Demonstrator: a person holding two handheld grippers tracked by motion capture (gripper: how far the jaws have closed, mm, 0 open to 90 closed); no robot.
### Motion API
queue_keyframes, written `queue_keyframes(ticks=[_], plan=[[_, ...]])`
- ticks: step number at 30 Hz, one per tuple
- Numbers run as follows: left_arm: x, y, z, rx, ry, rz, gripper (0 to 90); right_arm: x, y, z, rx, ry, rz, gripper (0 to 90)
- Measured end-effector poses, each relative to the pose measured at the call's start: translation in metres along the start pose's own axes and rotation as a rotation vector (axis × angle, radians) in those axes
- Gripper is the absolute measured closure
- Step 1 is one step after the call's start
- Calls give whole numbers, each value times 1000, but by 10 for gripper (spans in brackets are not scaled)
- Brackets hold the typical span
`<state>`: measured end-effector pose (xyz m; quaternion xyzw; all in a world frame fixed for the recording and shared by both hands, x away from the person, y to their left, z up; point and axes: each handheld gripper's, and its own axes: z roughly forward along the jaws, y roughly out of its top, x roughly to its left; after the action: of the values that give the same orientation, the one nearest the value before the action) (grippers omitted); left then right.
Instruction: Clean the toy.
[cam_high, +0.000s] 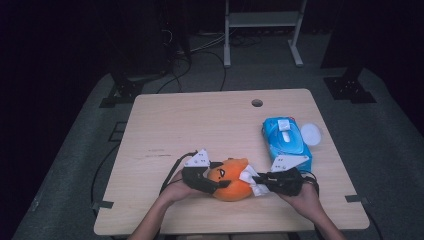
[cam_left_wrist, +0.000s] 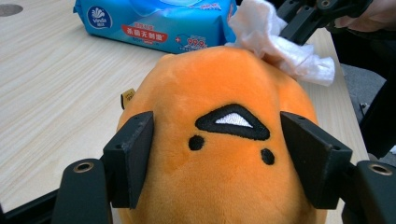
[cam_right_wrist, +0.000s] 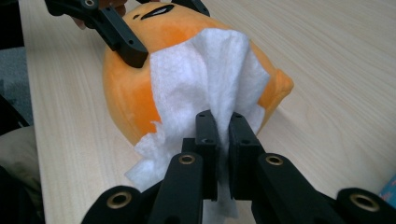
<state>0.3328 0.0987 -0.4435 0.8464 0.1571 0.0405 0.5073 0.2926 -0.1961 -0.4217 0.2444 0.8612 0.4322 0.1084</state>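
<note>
Clamping orange plush toy (cam_left_wrist: 224, 154) – left hand-held gripper (cam_left_wrist: 224, 158); right hand-held gripper (cam_right_wrist: 223, 135) pinching white wipe (cam_right_wrist: 205, 79) against it

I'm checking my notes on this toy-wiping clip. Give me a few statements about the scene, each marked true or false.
1. The left gripper clamps the orange plush toy. True.
2. The right gripper is open and holds nothing. False: it is shut on a white wipe.
3. The wipe lies against the toy. True.
4. The blue wipes pack sits on the floor. False: it lies on the table.
</note>
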Motion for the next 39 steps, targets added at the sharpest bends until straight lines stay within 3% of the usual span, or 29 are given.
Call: queue_keyframes(ticks=[1, 6, 9, 14, 19, 24, 26, 27, 31, 34, 36, 39], plan=[[0, 0, 1, -2, 1, -3, 291, 1, -1, -2, -4, 3, 12, 837], [1, -1, 3, -10, 6, -22, 289, 19, 9, 5, -16, 47, -51, 836], [1, -2, 2, -8, 5, -21, 289, 24, 13, 9, -3, 35, -82, 836], [3, -2, 0, -4, -14, -22, 289, 2, 2, 4, -9, 31, 0, 836], [3, -4, -1, -6, -24, -17, 287, -9, -7, 0, 22, -33, 30, 837], [1, -4, 1, -6, -24, -2, 283, -3, -3, 0, -3, 1, 27, 837], [0, -4, 2, -7, -23, 4, 283, 4, 2, 0, -33, 41, 19, 836], [-3, -2, 4, -4, -25, 25, 282, 9, 7, 1, -41, 54, 3, 836], [-7, -1, 5, 6, -15, 55, 277, 16, 14, 9, -25, 40, -50, 835], [-6, 0, 4, 3, -20, 46, 275, 9, 12, 8, -34, 42, -11, 835], [-6, 5, 3, 9, -12, 26, 209, 3, 8, 7, -34, 49, 25, 835], [-9, 14, -3, 29, 4, 31, 122, -1, 3, 7, -35, 55, 48, 834]])
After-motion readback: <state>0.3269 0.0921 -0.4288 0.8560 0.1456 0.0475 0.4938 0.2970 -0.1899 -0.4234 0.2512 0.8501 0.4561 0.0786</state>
